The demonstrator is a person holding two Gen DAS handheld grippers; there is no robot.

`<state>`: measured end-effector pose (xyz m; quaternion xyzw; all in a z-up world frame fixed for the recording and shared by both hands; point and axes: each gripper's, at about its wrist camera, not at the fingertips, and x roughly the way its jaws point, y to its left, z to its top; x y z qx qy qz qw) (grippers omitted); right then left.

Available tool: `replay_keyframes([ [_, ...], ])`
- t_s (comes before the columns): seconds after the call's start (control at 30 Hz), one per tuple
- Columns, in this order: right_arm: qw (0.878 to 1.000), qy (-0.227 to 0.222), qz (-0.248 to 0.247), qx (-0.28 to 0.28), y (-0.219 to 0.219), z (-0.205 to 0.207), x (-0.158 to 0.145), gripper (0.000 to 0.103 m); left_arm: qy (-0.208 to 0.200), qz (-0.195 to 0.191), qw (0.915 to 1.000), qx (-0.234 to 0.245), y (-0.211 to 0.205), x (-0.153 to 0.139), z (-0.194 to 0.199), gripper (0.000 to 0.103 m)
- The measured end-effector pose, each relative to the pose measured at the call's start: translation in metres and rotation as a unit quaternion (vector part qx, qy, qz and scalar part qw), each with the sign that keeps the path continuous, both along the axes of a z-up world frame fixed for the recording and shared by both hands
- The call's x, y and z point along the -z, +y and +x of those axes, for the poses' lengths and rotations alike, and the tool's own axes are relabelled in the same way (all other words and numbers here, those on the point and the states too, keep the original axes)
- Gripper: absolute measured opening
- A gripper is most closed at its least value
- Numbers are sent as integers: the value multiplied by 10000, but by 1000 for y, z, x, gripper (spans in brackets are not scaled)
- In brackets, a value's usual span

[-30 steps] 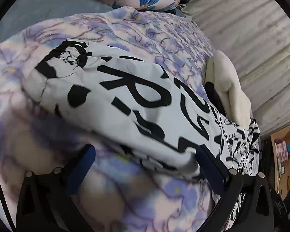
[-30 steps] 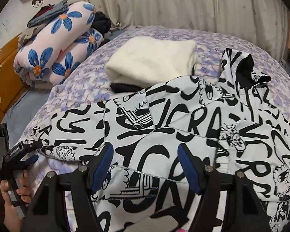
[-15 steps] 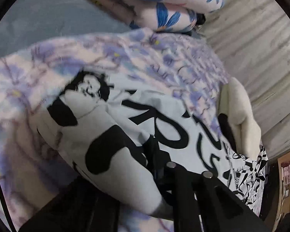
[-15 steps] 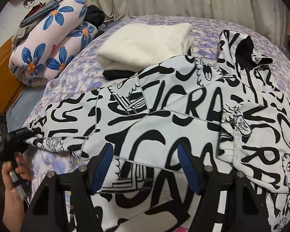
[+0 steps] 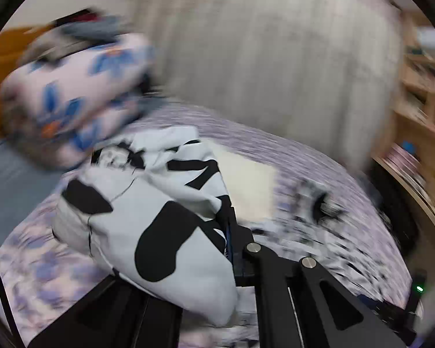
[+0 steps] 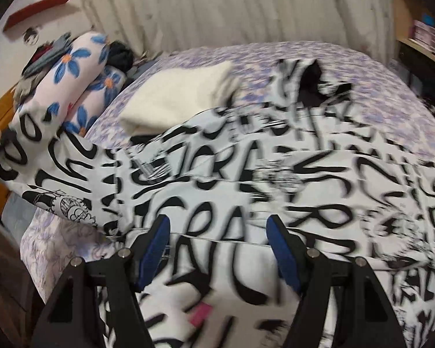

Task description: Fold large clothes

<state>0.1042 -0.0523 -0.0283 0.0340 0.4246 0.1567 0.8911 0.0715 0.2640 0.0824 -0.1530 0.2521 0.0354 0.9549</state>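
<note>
Spread across the purple floral bedspread (image 6: 348, 58): a large white jacket (image 6: 246, 179) printed with black lettering, covering most of the bed, hood end toward the far curtain (image 6: 232, 5). Mostly unfolded as yet; body flat, right sleeve lying out to the side, so nearly all of the folding left to do. Only the first fold under way, judging from the left sleeve (image 5: 148, 232) raised off the bed. Beyond the jacket, a folded cream garment (image 6: 177, 95) touching its far edge, possibly finished work, though not certain. Further left, a rolled floral quilt (image 6: 75, 69) against the wooden headboard (image 6: 0, 113), well clear of the work. Left gripper (image 5: 229, 249) clamped together on the sleeve cuff, fabric bunched over the fingers and carried up and inward. Right gripper (image 6: 217, 249) hovering low over the jacket's lower body, blue pads (image 6: 155, 243) wide apart, holding nothing. Heavy motion blur in both views; finer detail of the seams not readable.
</note>
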Motion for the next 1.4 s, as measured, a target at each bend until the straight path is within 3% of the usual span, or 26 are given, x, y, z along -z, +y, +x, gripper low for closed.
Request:
replay_keyframes([
  [0.13, 9982, -99, -62, 587, -64, -10, -11, 69, 160, 27, 9938, 1104, -104, -3, 34, 4],
  [0.23, 9949, -99, -176, 989, -110, -17, -14, 69, 484, 60, 9852, 1645, -181, 20, 60, 7],
  [0.3, 9908, -77, -415, 1284, -142, -24, -12, 69, 764, 48, 9769, 1996, -221, 40, 73, 23],
  [0.37, 9883, 18, -498, 1445, -170, -31, -6, 69, 1158, 77, 9657, 2324, -264, 70, 83, 50],
  [0.5, 9818, 216, -531, 1813, -223, -43, 8, 69, 1687, 426, 9489, 2632, -325, 116, 80, 62],
  [0.53, 9801, 278, -536, 1892, -234, -46, 11, 69, 1780, 473, 9457, 2678, -332, 122, 77, 69],
  [0.67, 9779, 427, -338, 2017, -259, -56, 21, 69, 1773, 429, 9429, 2785, -361, 127, 62, 76],
  [0.77, 9788, 398, -254, 1994, -264, -58, 24, 69, 1708, 467, 9454, 2735, -368, 123, 55, 82],
  [1.0, 9865, 382, 85, 1592, -253, -54, 34, 71, 1452, 304, 9560, 2529, -349, 106, 41, 83],
  [1.2, 9940, 187, 255, 1048, -222, -35, 27, 77, 1048, 880, 9701, 2007, -294, 87, 15, 83],
  [1.3, 9972, 57, 156, 731, -198, -21, 21, 80, 1150, 1185, 9717, 1689, -270, 83, 12, 83],
  [1.4, 9985, 151, 37, 526, -177, -1, 25, 80, 1340, 1182, 9727, 1482, -237, 90, 15, 83],
])
